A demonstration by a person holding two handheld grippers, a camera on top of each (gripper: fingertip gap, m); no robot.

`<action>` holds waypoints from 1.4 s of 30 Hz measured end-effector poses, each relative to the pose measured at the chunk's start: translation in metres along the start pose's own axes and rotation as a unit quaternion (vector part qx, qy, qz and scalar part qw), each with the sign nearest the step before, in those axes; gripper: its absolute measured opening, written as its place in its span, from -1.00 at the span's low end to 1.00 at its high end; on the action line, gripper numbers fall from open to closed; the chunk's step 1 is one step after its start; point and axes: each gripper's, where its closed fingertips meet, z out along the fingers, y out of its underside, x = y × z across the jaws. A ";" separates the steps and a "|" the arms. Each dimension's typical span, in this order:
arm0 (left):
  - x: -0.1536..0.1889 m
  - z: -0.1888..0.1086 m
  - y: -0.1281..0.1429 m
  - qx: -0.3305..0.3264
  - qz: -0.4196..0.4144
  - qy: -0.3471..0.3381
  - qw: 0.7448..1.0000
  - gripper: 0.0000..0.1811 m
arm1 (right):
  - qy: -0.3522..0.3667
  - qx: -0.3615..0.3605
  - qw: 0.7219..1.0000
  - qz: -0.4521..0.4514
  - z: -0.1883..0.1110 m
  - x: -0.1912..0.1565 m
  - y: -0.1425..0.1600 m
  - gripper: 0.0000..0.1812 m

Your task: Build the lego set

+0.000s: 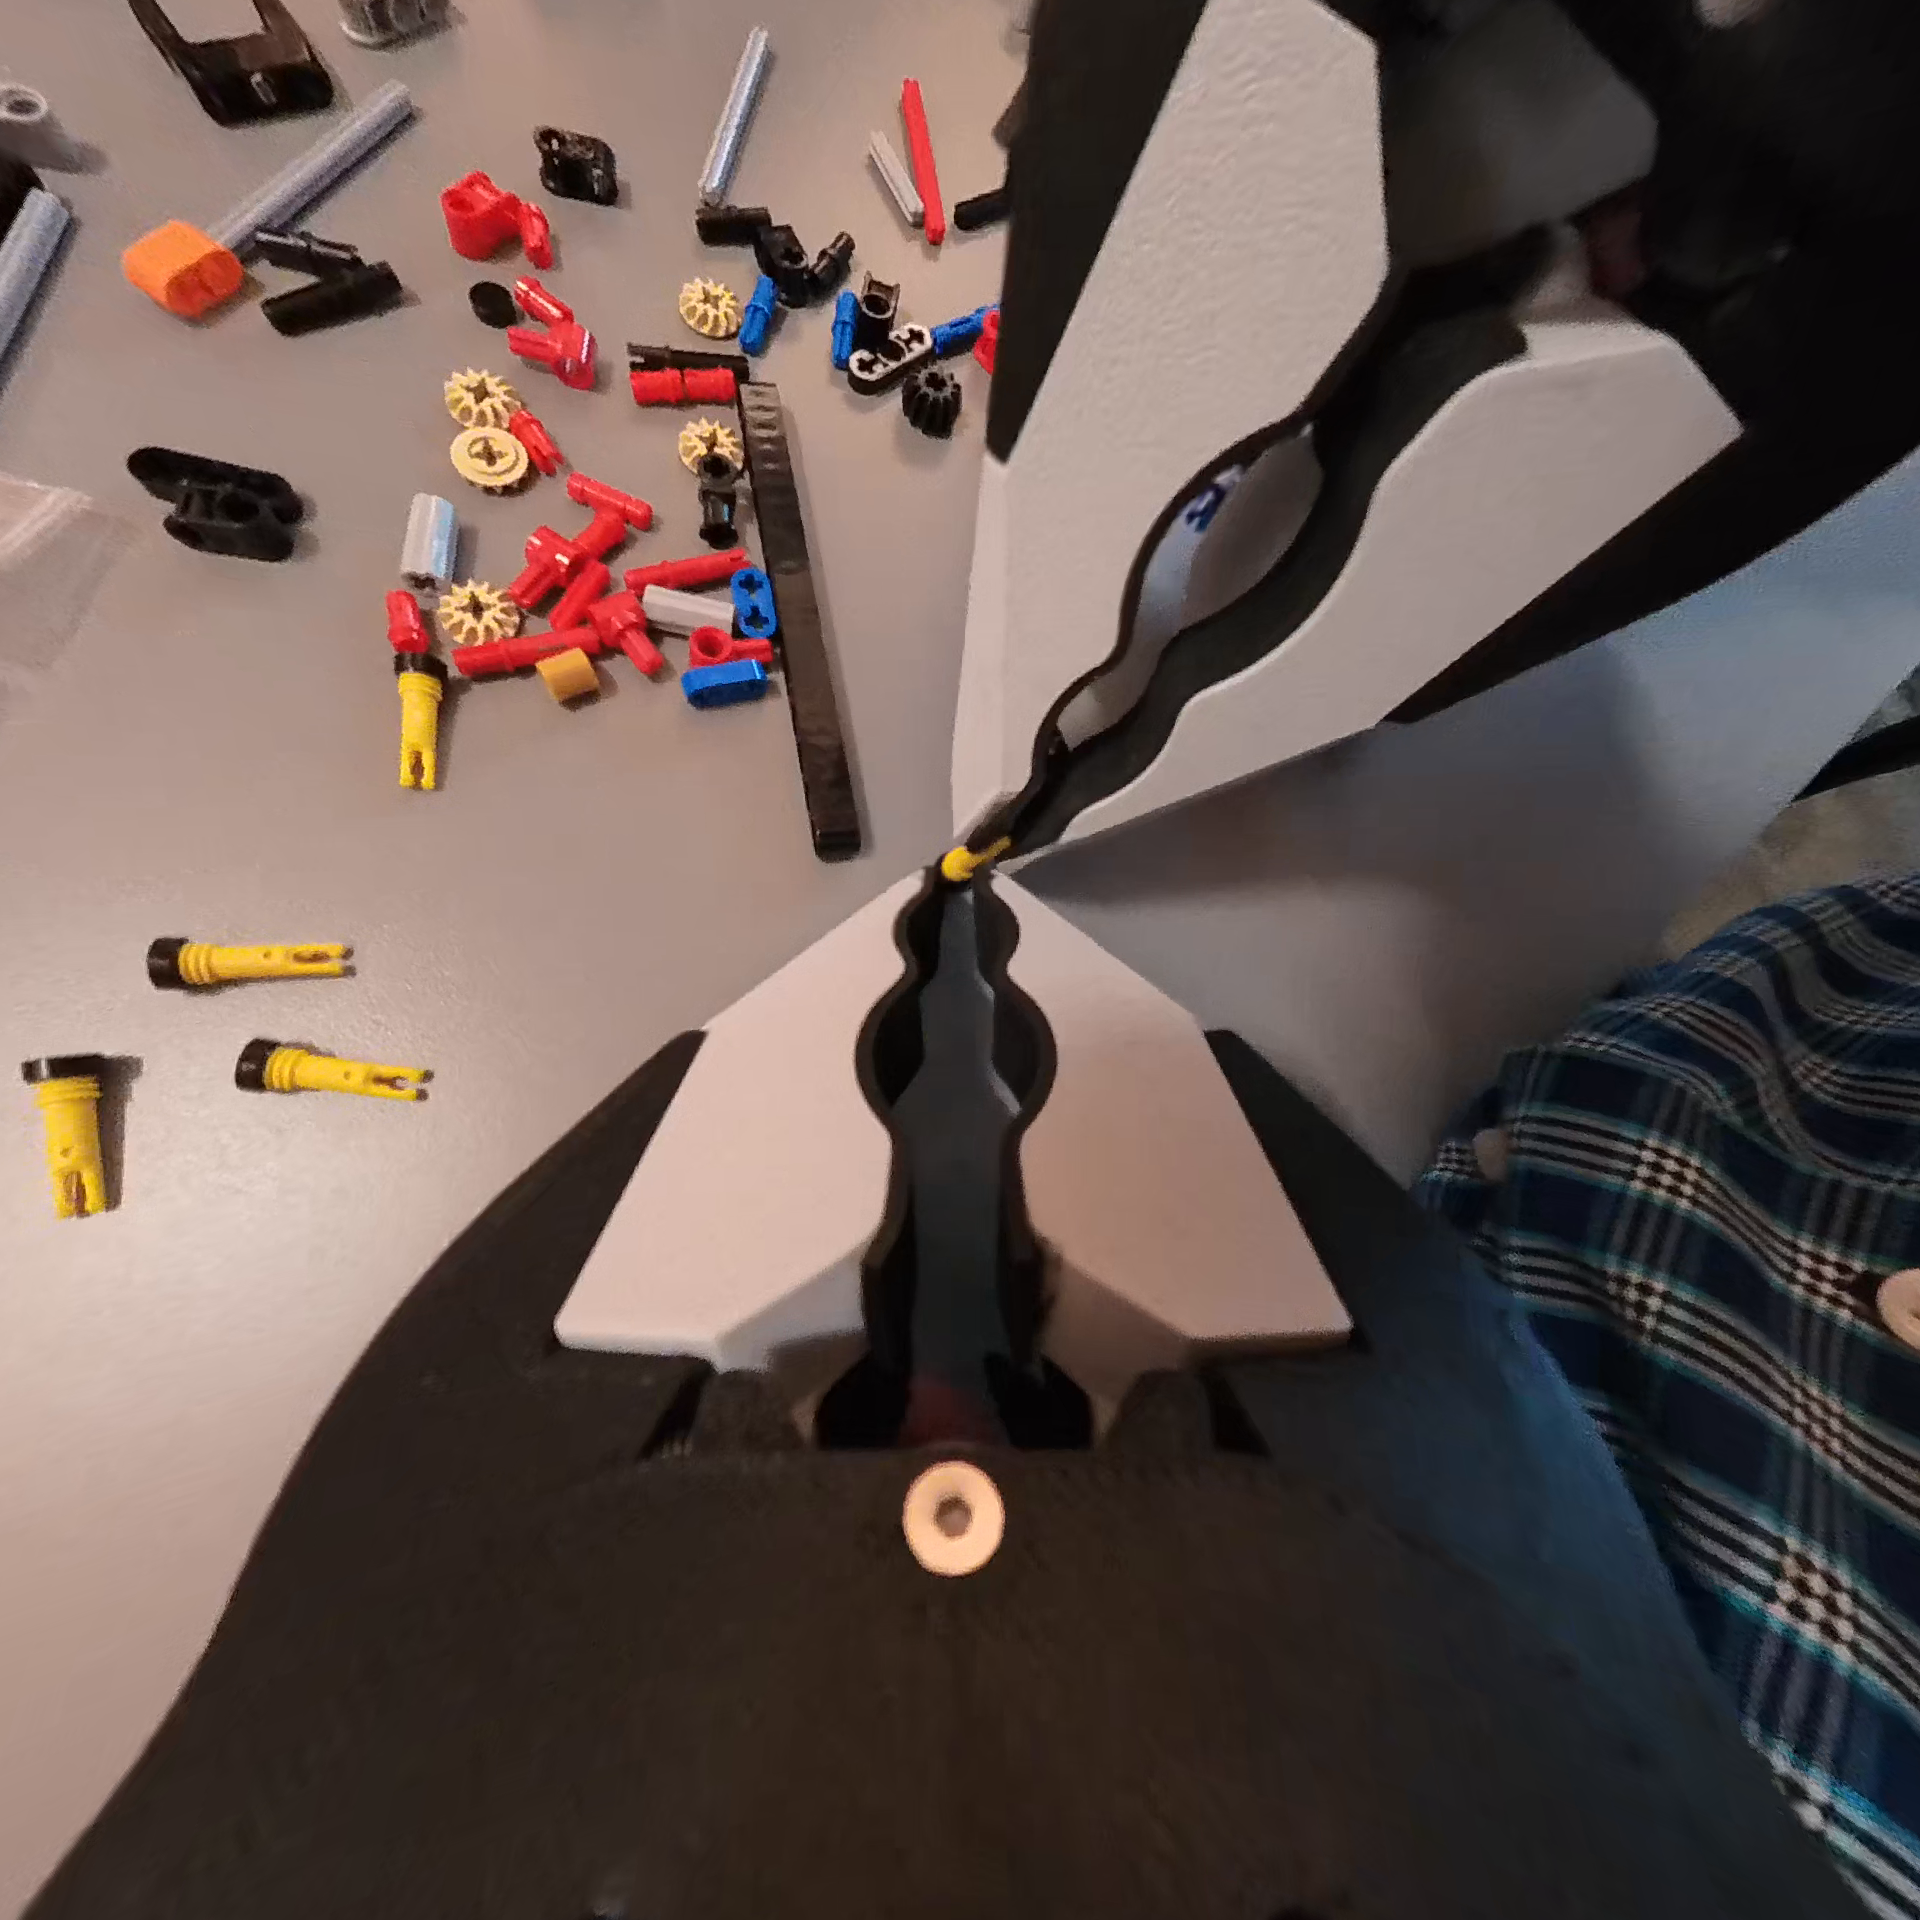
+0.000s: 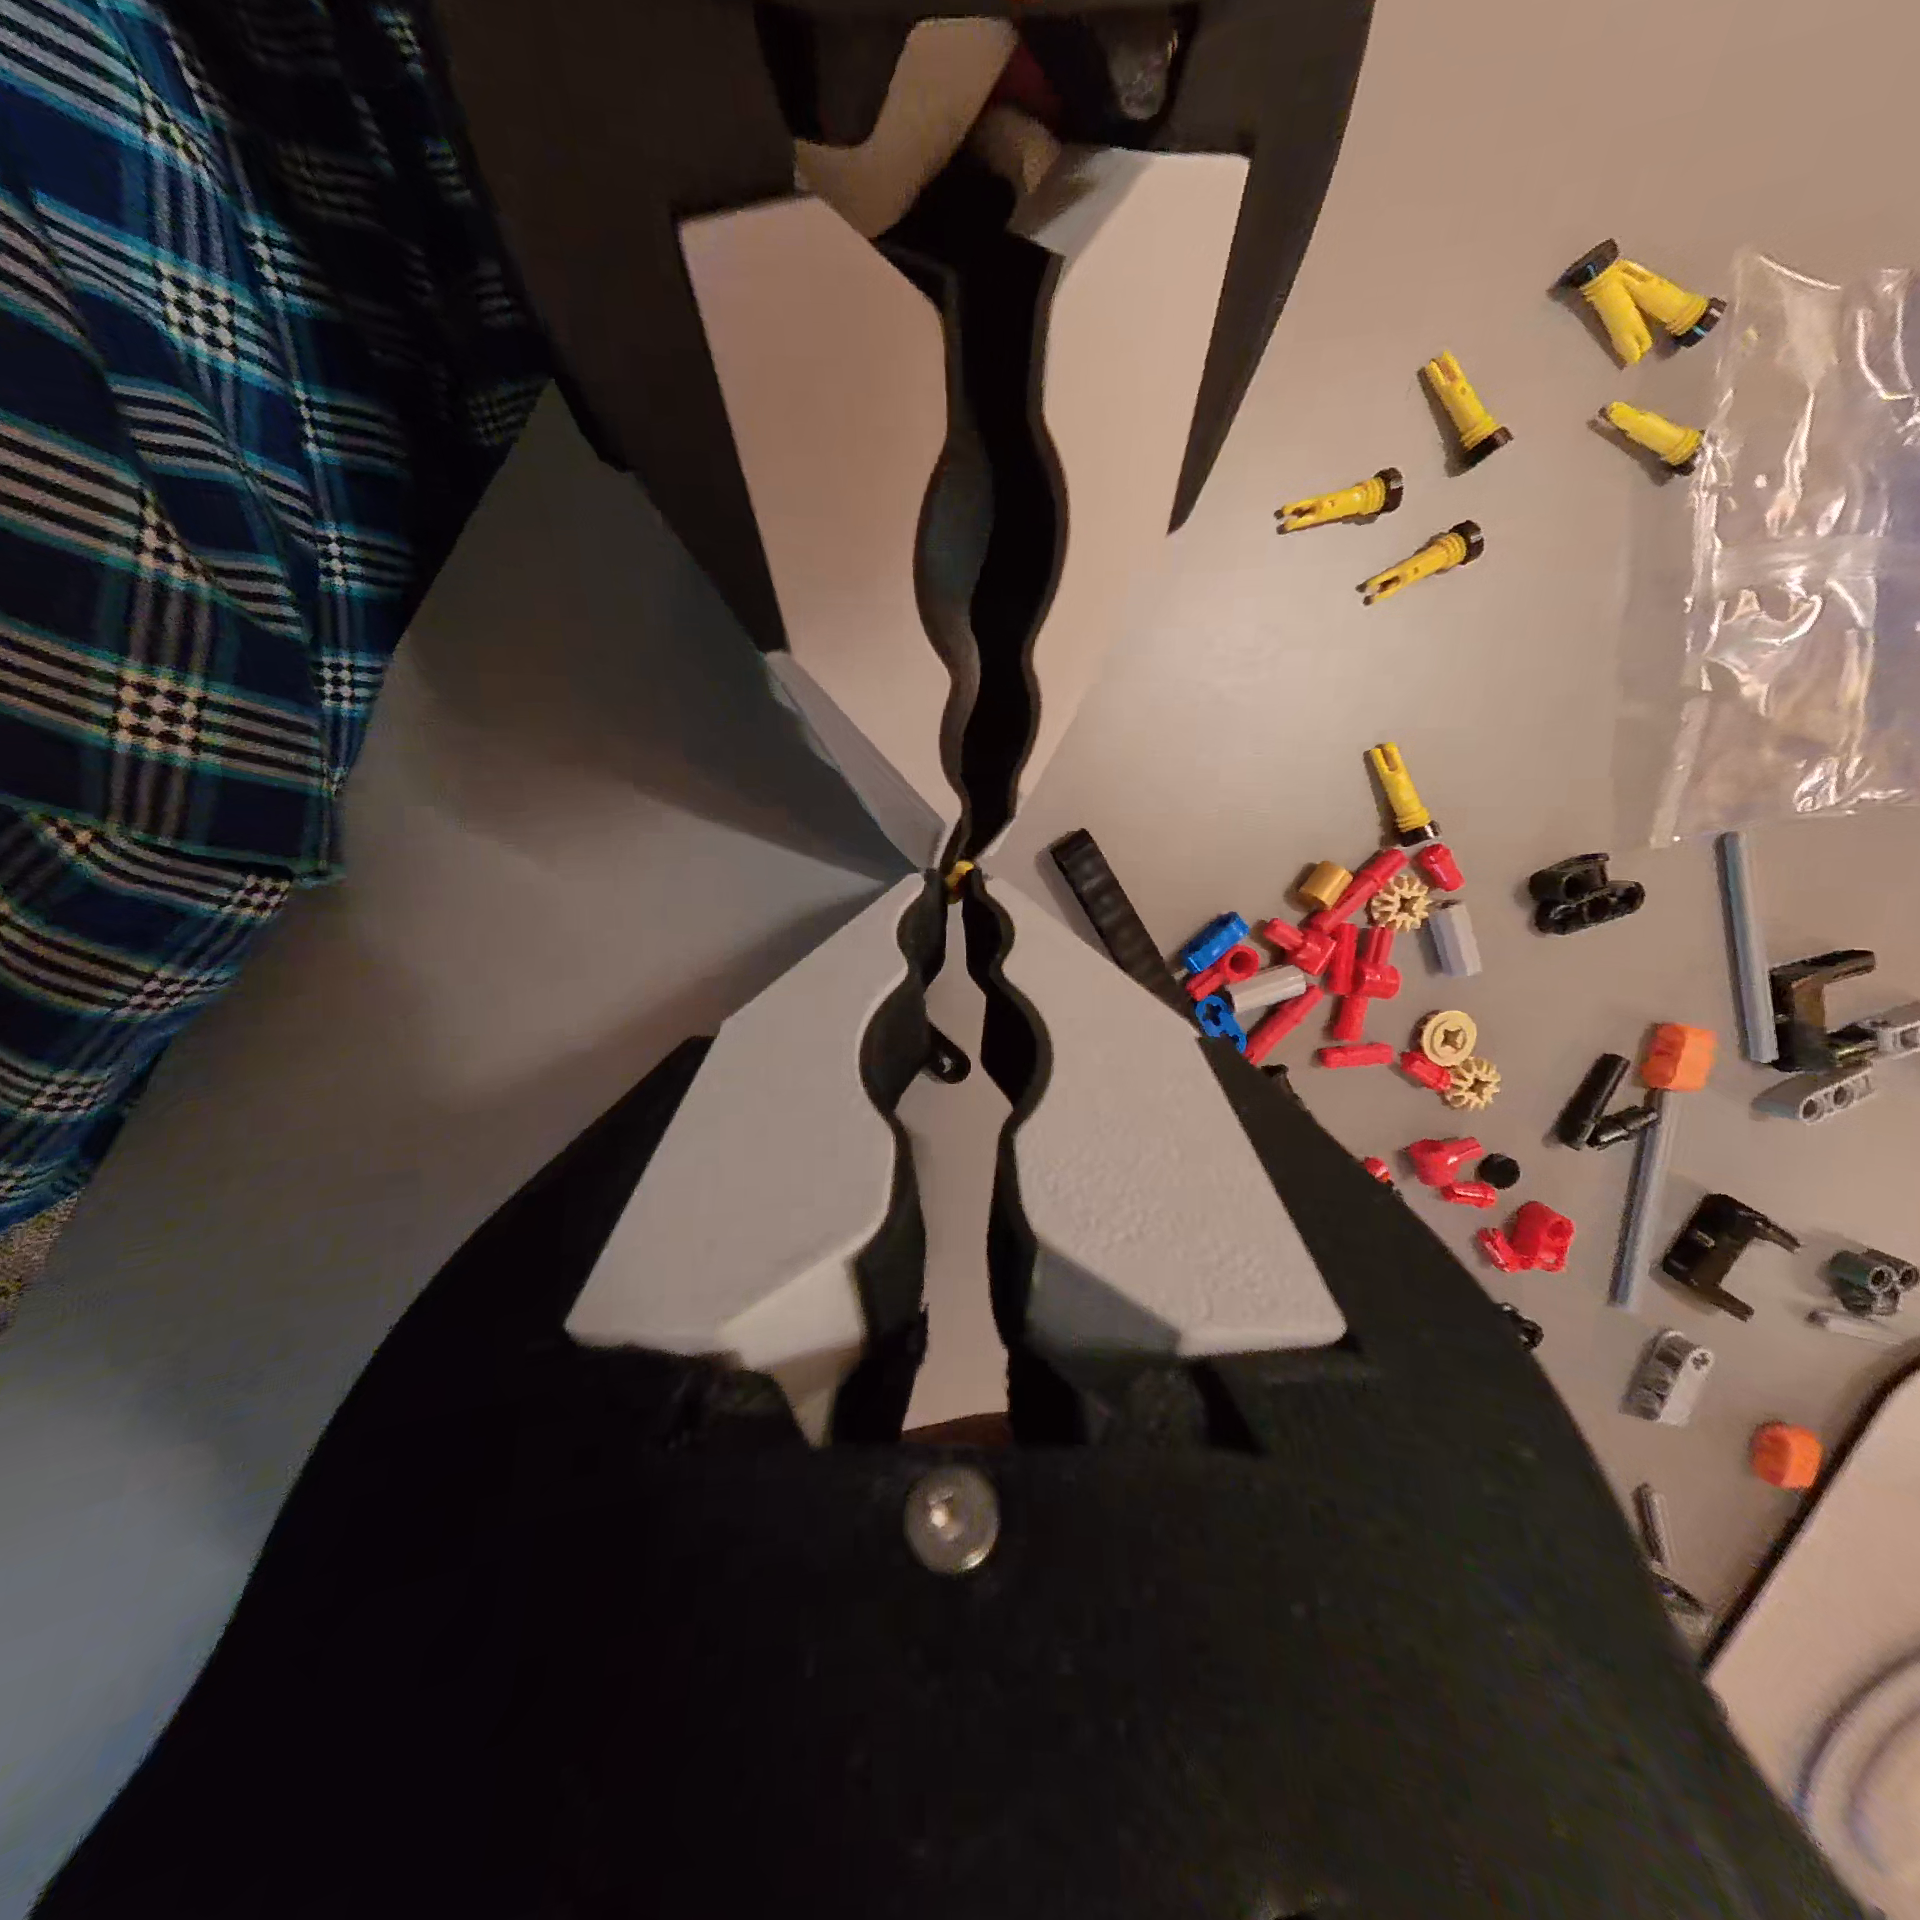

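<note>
Left wrist view shows the left gripper (image 1: pixel 951 883) with its jaws drawn almost together, tip to tip against the right gripper (image 1: pixel 997 842), and a small yellow pin (image 1: pixel 964 860) is pinched exactly where the two sets of jaws meet. Which pair truly carries the pin cannot be told; both are nearly closed around it, and only its rounded yellow end is exposed. In the right wrist view the same yellow pin (image 2: pixel 958 875) is seen as a speck between the right gripper (image 2: pixel 961 894) and the left gripper (image 2: pixel 971 831) facing it. Beyond the jaws and off to the left side of the left view, the loose pieces lie on the grey counter (image 1: pixel 582 935): a heap of red connectors (image 1: pixel 582 592), tan gears (image 1: pixel 480 399), a long black toothed rack (image 1: pixel 798 613), and spare yellow pins (image 1: pixel 249 961) nearer the jaws. A clear plastic bag (image 2: pixel 1818 540) is seen far right of the jaws in the right view. The step is judged to be a handover or re-grip of the pin. Trouble could be caused by so little of the pin being held: if one pair is opened before the other is seated, the pin may be dropped or flicked sideways into the heap, and if both are squeezed off-axis it may be twisted out.
</note>
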 end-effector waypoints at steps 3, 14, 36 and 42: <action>0.000 0.001 0.001 -0.007 0.011 0.003 1.000 -0.96 | -0.003 0.003 1.000 0.001 -0.001 -0.001 0.000 -0.98; -0.001 0.002 0.000 -0.016 0.016 0.030 0.999 -0.98 | -0.023 0.010 1.000 0.015 -0.001 -0.001 0.001 -0.98; -0.002 -0.003 0.000 -0.005 0.003 0.036 0.999 -0.93 | -0.037 0.026 0.998 0.046 -0.003 0.004 -0.004 -0.99; -0.013 -0.048 -0.009 0.085 -0.011 0.003 0.996 -0.84 | -0.026 0.066 0.997 0.027 -0.019 0.017 -0.034 -0.98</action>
